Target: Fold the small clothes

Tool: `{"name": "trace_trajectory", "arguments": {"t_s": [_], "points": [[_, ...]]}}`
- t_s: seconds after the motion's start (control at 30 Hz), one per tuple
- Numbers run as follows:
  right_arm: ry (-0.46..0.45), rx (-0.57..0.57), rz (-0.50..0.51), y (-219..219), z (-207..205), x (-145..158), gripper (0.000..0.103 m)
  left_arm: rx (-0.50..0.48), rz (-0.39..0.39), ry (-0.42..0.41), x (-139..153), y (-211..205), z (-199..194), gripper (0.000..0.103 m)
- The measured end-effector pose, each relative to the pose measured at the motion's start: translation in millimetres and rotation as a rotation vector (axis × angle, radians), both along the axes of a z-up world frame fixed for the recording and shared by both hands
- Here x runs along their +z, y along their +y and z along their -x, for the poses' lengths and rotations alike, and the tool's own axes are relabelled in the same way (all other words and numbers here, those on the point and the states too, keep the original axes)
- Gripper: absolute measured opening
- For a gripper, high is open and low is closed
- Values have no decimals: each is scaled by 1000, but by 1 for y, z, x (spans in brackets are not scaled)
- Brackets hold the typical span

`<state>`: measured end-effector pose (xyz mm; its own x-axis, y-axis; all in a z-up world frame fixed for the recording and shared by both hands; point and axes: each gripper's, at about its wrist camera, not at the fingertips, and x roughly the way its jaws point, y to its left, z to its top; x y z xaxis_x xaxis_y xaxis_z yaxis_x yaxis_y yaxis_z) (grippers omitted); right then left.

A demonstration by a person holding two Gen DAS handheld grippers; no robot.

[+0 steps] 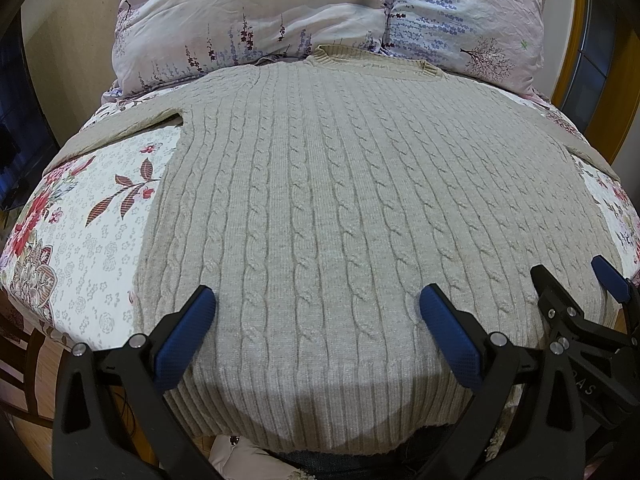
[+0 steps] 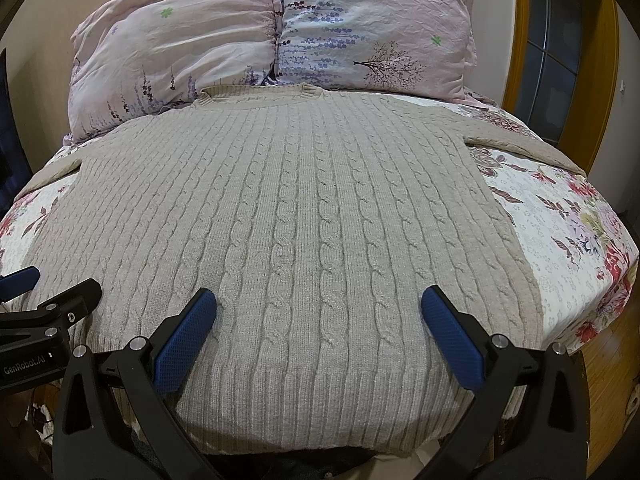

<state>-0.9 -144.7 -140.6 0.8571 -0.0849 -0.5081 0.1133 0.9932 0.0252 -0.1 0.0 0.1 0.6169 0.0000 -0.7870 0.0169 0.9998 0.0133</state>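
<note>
A beige cable-knit sweater (image 1: pixel 340 200) lies flat and spread out on the bed, collar toward the pillows, sleeves out to both sides; it also shows in the right wrist view (image 2: pixel 304 216). My left gripper (image 1: pixel 318 300) is open and empty, hovering over the sweater's hem on the left part. My right gripper (image 2: pixel 319 300) is open and empty over the hem on the right part. The right gripper (image 1: pixel 576 280) shows at the right edge of the left wrist view, and the left gripper (image 2: pixel 60 284) shows at the left edge of the right wrist view.
A floral bedsheet (image 1: pixel 88 240) covers the bed (image 2: pixel 560 248). Two pink floral pillows (image 1: pixel 280 12) (image 2: pixel 280 28) lie at the head, just past the collar. A wooden door frame (image 2: pixel 560 40) stands at the right. Wooden floor (image 2: pixel 608 380) lies beside the bed.
</note>
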Motion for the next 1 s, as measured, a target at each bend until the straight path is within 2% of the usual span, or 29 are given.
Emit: {"name": "trace_trajectory", "arguments": {"t_s": [0.5,0.67,0.8,0.9,1.0], "points": [[10,16,5,1,-1,-1,102,-6,-1,23,2,0,-1,101],[14,69,19,-1,-6,1,102,-24,-6,58,3,0,-7,101],[-1,162,21,-10,-9,2,102,-37,-11,84,4,0,-13,101],[20,200,23,-15,-17,7,102,-40,-8,90,6,2,-21,101],[23,179,-4,-34,-27,20,102,-27,-1,67,11,5,-34,101]]}}
